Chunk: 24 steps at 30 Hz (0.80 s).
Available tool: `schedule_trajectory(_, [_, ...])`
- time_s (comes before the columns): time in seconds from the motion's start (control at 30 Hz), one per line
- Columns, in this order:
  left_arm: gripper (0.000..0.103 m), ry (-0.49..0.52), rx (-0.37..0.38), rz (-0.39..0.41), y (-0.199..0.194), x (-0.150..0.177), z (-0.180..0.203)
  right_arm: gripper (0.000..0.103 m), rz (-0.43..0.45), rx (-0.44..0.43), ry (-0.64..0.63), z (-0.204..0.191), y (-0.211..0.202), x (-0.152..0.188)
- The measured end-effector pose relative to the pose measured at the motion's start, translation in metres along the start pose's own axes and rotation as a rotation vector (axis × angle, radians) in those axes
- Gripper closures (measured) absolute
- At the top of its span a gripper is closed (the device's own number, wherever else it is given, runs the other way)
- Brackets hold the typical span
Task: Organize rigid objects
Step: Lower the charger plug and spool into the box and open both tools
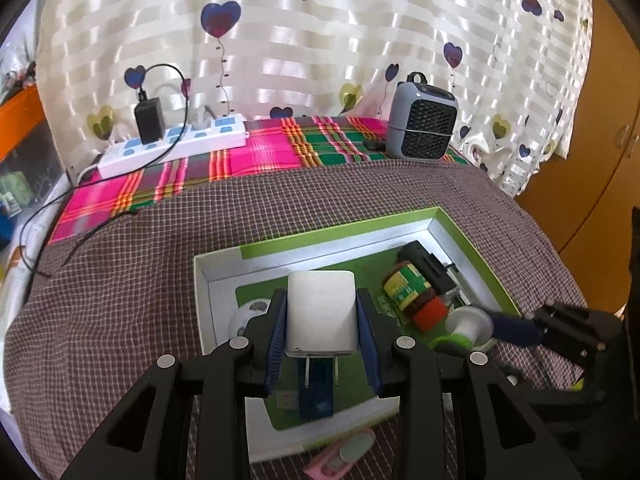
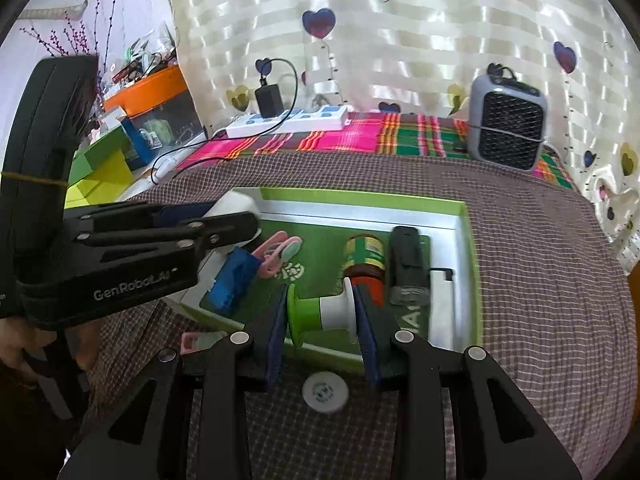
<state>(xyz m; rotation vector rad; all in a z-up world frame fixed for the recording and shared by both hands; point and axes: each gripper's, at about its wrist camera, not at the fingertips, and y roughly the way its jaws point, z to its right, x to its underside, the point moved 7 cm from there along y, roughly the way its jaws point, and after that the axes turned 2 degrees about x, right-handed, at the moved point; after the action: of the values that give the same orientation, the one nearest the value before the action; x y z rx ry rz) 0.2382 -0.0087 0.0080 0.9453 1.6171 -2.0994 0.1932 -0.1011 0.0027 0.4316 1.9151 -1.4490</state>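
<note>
My left gripper (image 1: pixel 321 322) is shut on a white wall charger (image 1: pixel 321 308), prongs toward the camera, held over the left part of an open green box (image 1: pixel 340 233). In the right wrist view this left gripper (image 2: pixel 240 220) reaches in from the left with the charger (image 2: pixel 234 205) at its tip. My right gripper (image 2: pixel 322 314) is shut on a green and white spool (image 2: pixel 320 312), gripped by its two ends, over the box's near rim (image 2: pixel 476 280). In the left wrist view the right gripper (image 1: pixel 516 326) carries the spool (image 1: pixel 466 328) at the box's right side.
In the box lie a red-capped jar (image 2: pixel 364 260), a black case (image 2: pixel 406 264), a white bar (image 2: pixel 440 304), a blue block (image 2: pixel 234 280) and pink clips (image 2: pixel 280 254). A white disc (image 2: pixel 325 392) and another pink clip (image 2: pixel 200 340) lie on the checked cloth. A power strip (image 1: pixel 176 144) and small fan (image 1: pixel 424 124) stand behind.
</note>
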Motion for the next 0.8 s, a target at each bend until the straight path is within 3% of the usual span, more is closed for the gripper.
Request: schedule_trajectory(0.8, [0.071,-0.03,0.011,-0.078,0.062,-0.011,-0.023,0.069,-0.06,-0.016,-0.031,-0.02,0.052,0.0])
